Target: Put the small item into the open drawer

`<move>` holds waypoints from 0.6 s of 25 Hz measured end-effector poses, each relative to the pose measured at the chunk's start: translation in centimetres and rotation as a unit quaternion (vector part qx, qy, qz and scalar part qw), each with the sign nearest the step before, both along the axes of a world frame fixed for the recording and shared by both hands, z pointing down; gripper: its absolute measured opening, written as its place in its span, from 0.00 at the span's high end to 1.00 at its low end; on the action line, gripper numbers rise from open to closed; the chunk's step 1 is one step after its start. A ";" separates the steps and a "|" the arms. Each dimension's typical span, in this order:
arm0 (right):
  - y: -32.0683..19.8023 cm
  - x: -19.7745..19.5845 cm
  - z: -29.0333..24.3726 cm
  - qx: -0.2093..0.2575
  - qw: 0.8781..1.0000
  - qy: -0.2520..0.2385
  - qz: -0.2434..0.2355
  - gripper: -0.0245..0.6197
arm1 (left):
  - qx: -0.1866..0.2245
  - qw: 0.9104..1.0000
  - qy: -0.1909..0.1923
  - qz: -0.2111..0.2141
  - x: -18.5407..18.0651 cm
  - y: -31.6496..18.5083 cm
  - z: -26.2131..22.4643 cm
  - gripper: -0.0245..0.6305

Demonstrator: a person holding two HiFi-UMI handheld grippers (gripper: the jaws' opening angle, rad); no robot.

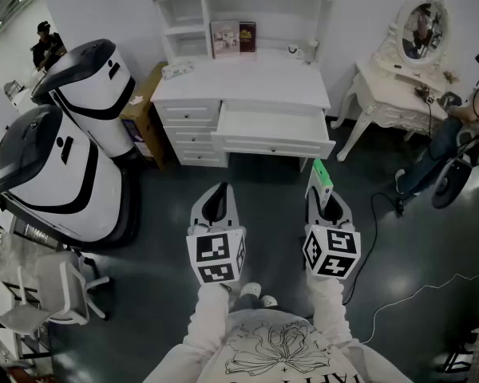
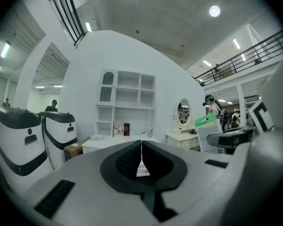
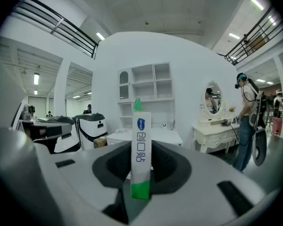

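Observation:
A slim white and green box (image 3: 142, 145) stands upright between the jaws of my right gripper (image 3: 142, 161), which is shut on it. In the head view the same box (image 1: 322, 178) sticks out ahead of the right gripper (image 1: 327, 202), a short way in front of the open drawer (image 1: 273, 130) of the white desk (image 1: 243, 78). My left gripper (image 1: 216, 206) is held level beside the right one, shut with nothing in it; its pads (image 2: 142, 157) meet in the left gripper view. The drawer's inside looks bare.
Two large white and black machines (image 1: 64, 134) stand at the left. A white dressing table with an oval mirror (image 1: 407, 62) is at the right, with a person (image 1: 463, 126) beside it. A cable (image 1: 399, 294) lies on the dark floor. A white chair (image 1: 40, 294) is at lower left.

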State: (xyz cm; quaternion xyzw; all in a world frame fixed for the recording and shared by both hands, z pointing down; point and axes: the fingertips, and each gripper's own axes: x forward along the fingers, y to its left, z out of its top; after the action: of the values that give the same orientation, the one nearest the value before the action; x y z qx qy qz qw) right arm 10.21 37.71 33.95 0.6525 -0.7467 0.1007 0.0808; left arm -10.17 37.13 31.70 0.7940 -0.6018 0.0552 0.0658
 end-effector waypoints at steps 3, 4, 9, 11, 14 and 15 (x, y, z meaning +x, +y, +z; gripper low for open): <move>0.0 -0.3 -0.1 0.001 1.000 0.001 -0.002 0.82 | -0.001 1.000 0.000 0.001 -0.1 0.0 0.0 0.95; 0.0 -0.4 -0.2 0.002 1.000 0.001 -0.002 0.82 | -0.001 1.000 0.001 0.002 -0.1 0.0 0.0 0.95; -0.3 -0.7 0.0 0.000 1.000 0.007 -0.004 0.82 | 0.000 1.000 0.001 0.005 -0.1 -0.4 0.0 0.95; -0.5 -0.8 0.2 -0.002 1.000 0.006 -0.002 0.82 | 0.000 1.000 0.001 0.006 -0.2 -0.6 0.1 0.95; -0.9 -1.0 0.5 -0.002 1.000 0.005 0.002 0.82 | 0.000 1.000 0.005 0.008 -0.5 -1.1 0.2 0.95; -1.1 -1.0 0.5 -0.001 1.000 0.004 0.003 0.82 | 0.000 1.000 0.007 0.009 -0.5 -1.4 0.2 0.95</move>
State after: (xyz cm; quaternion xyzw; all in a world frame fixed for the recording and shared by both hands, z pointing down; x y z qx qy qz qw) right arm 9.17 36.63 34.47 0.6553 -0.7441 0.0986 0.0842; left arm -10.70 35.77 31.89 0.8000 -0.5938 0.0505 0.0690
